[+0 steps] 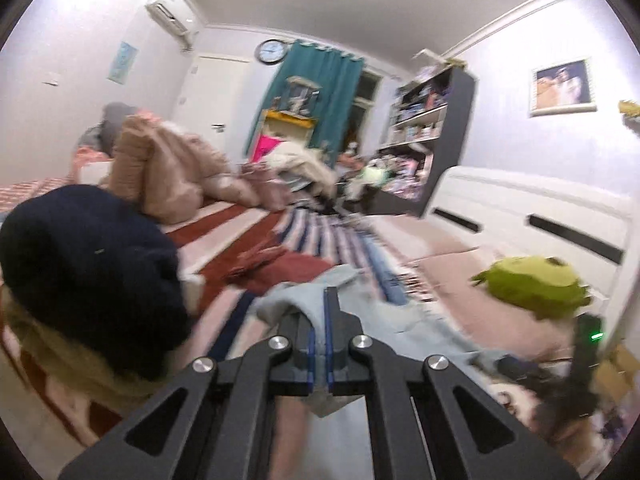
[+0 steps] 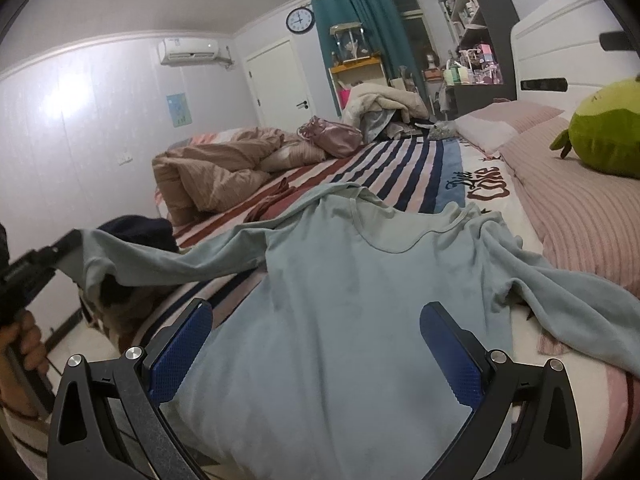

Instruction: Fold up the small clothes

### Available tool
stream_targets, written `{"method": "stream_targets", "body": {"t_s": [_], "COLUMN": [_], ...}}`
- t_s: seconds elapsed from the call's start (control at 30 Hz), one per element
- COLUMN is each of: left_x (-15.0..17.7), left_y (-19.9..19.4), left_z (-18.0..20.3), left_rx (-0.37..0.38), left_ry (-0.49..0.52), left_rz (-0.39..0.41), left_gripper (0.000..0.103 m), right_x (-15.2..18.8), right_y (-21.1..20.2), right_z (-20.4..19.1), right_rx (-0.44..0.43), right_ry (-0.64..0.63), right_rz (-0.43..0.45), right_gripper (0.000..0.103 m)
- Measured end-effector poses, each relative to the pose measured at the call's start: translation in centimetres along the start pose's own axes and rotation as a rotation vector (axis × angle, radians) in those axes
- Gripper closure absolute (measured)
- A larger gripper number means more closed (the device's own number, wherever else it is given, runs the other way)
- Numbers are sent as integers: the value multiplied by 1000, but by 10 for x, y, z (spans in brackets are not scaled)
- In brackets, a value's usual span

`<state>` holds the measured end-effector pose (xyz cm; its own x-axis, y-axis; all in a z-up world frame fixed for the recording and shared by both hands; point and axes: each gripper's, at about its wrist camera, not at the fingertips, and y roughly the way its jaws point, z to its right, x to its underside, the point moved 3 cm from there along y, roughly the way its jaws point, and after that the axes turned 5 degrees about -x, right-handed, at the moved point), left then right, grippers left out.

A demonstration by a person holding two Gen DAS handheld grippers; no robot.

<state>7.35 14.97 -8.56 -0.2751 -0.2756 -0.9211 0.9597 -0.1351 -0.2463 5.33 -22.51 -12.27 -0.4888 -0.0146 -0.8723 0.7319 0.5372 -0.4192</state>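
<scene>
— Start with the left hand-held gripper (image 1: 319, 344). What is it doing?

— Its jaws are pressed together on a fold of the pale blue long-sleeved shirt (image 2: 340, 288). In the left wrist view the cloth runs up between the blue pads and drapes over both sides. From the right wrist view the same left hand-held gripper (image 2: 68, 246) shows at the far left, lifting one sleeve clear of the bed (image 2: 404, 164), with the person's hand (image 2: 24, 344) around its handle.

— And the right hand-held gripper (image 2: 316, 340)?

— Jaws wide apart, holding nothing — it hovers low over the shirt's lower body, one blue pad on each side of the cloth.

— Where does the shirt lie?

— Front up on the striped bedspread, neckline toward the far end, the body fairly flat. The other sleeve trails off to the right, toward the pink ribbed blanket (image 2: 580, 208).

— Anything close by?

— A dark navy garment (image 1: 88, 268) sits heaped just left of the lifted sleeve, large and blurred in the left view. A green plush toy (image 2: 604, 136) rests on the pink blanket, near the white headboard (image 1: 532, 216). Farther up the bed lies a rumpled tan quilt (image 2: 216, 176), and beside it a shiny pink bag (image 2: 332, 136).
</scene>
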Motion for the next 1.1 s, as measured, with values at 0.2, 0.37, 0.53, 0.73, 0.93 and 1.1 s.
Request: {"method": "stream_targets", "body": {"t_s": [0.2, 0.37, 0.53, 0.73, 0.93, 1.1], "left_x": [0, 32, 90, 142, 104, 75], "left_y": [9, 36, 86, 106, 70, 48], "left_z": [55, 108, 143, 151, 126, 79], "left_rx": [136, 353, 368, 314, 264, 73], "left_ry": [38, 48, 73, 142, 153, 199], "left_rz": [-54, -204, -421, -581, -453, -331], "left_gripper": [102, 102, 102, 90, 47, 35], "right_x": [4, 10, 14, 21, 24, 19], "right_y": [-23, -54, -80, -85, -71, -42], "right_z": [19, 50, 78, 93, 71, 23], "right_rx": [1, 64, 142, 151, 167, 61], "right_ry": [34, 65, 80, 99, -33, -167], "right_rz": [37, 84, 107, 87, 78, 4], "right_gripper": [0, 0, 0, 0, 0, 0]}}
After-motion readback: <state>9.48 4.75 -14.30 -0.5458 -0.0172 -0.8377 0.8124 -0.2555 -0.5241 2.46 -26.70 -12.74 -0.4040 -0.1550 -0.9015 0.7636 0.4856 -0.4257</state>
